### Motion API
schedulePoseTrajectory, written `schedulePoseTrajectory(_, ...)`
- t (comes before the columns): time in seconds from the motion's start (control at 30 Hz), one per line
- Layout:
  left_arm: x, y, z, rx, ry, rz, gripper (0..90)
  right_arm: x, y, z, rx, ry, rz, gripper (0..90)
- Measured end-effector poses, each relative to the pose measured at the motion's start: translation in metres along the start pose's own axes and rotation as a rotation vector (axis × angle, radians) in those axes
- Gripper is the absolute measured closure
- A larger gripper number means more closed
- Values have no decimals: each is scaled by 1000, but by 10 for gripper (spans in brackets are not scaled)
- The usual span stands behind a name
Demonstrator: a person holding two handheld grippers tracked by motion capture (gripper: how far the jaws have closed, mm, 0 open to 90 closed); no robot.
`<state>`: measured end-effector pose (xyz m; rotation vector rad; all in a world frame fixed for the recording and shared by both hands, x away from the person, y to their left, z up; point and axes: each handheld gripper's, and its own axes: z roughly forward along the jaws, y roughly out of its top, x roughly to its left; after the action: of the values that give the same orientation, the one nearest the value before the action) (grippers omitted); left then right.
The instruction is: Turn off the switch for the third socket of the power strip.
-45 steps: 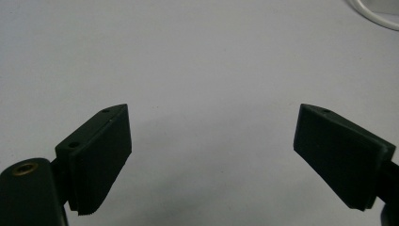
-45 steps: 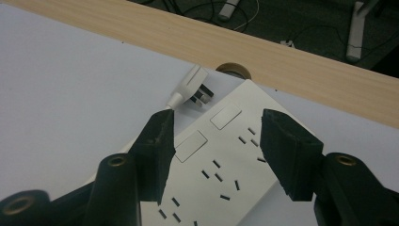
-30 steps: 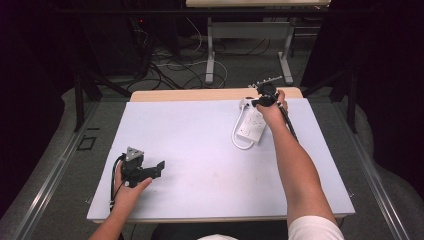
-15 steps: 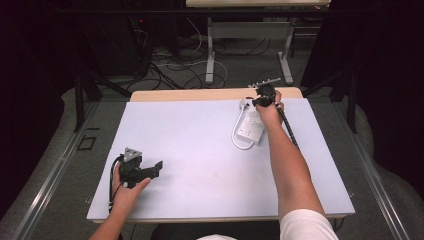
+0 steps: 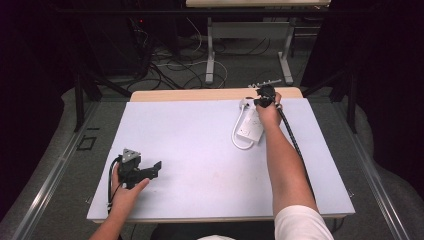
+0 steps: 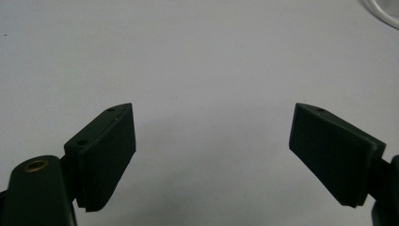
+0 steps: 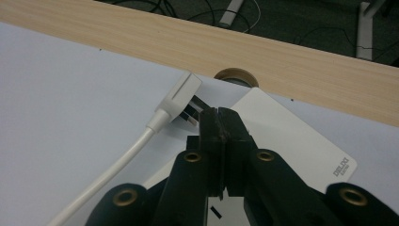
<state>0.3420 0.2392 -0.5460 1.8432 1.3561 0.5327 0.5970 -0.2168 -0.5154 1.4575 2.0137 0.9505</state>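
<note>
Wide white desk (image 5: 200, 150), wooden strip along its far edge. Up at that far edge sits the white power strip (image 5: 251, 127), its cord (image 5: 236, 140) looping beside it. The right tool (image 7: 220, 117) is over the strip, jaws pressed together, tips just beside the plug (image 7: 179, 96). Well away from the strip, the left tool (image 6: 211, 155) rests on bare desk, jaws spread wide, nothing between them.

A white sheet (image 5: 200, 140) covers the worktop (image 5: 190, 95) — its bare wooden strip shows at the far edge. Beyond, cables (image 5: 170, 60) sprawl on the floor by metal table legs (image 5: 210, 55).
</note>
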Motion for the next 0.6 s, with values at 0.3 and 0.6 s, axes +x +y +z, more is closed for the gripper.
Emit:
schedulePoseTrajectory(0.3,0,0,-1,-2,0,-4,151,0,-3,8,-6,-18,-21,900)
schedulePoseTrajectory(0.6,2,-1,-3,3,0,-16,151,0,-6,17,-28,-24,-14,900)
